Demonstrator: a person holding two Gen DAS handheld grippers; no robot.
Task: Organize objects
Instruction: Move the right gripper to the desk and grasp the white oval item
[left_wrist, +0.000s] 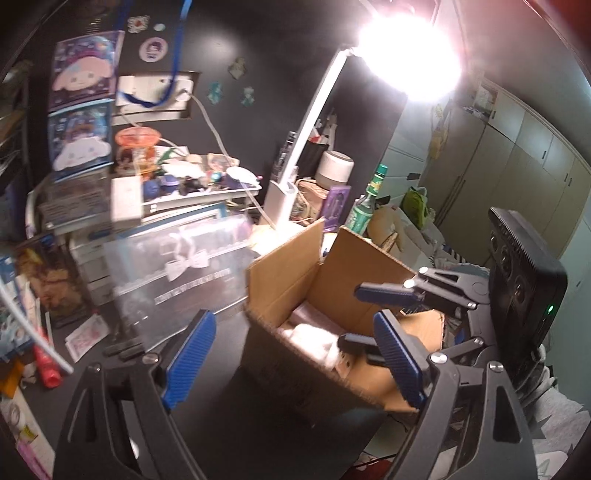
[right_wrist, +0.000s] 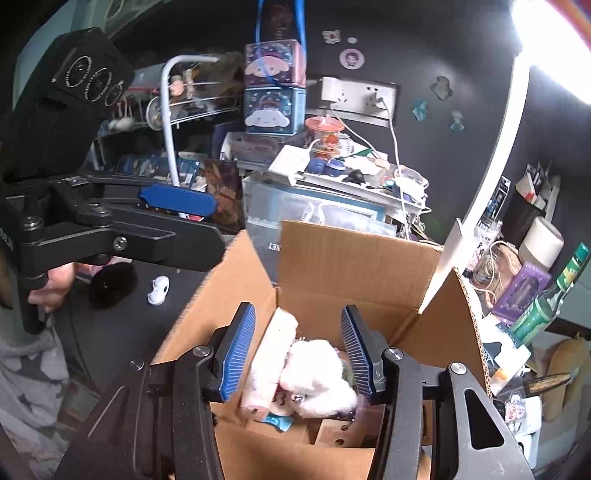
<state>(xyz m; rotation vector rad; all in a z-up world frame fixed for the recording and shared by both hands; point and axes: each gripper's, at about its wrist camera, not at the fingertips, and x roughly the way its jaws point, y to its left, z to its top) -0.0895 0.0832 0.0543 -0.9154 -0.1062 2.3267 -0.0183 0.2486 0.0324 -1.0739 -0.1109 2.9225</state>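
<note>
An open cardboard box (left_wrist: 332, 280) (right_wrist: 354, 266) stands on the dark desk. Inside lie a white fluffy plush (right_wrist: 317, 380) and a pale pink flat item (right_wrist: 273, 354); both show faintly in the left wrist view (left_wrist: 314, 332). My right gripper (right_wrist: 299, 354) is open and empty, its blue pads hanging over the box on either side of the plush; it also shows in the left wrist view (left_wrist: 369, 314). My left gripper (left_wrist: 291, 362) is open and empty, low in front of the box's near left corner; it also shows in the right wrist view (right_wrist: 177, 201).
A lit white desk lamp (left_wrist: 306, 136) stands behind the box. A clear plastic case (left_wrist: 177, 266), stacked cartoon tins (right_wrist: 275, 85) and a cluttered tray (right_wrist: 354, 177) crowd the left and back. A green bottle (right_wrist: 550, 295) stands right. A small white figure (right_wrist: 159, 290) lies on the desk.
</note>
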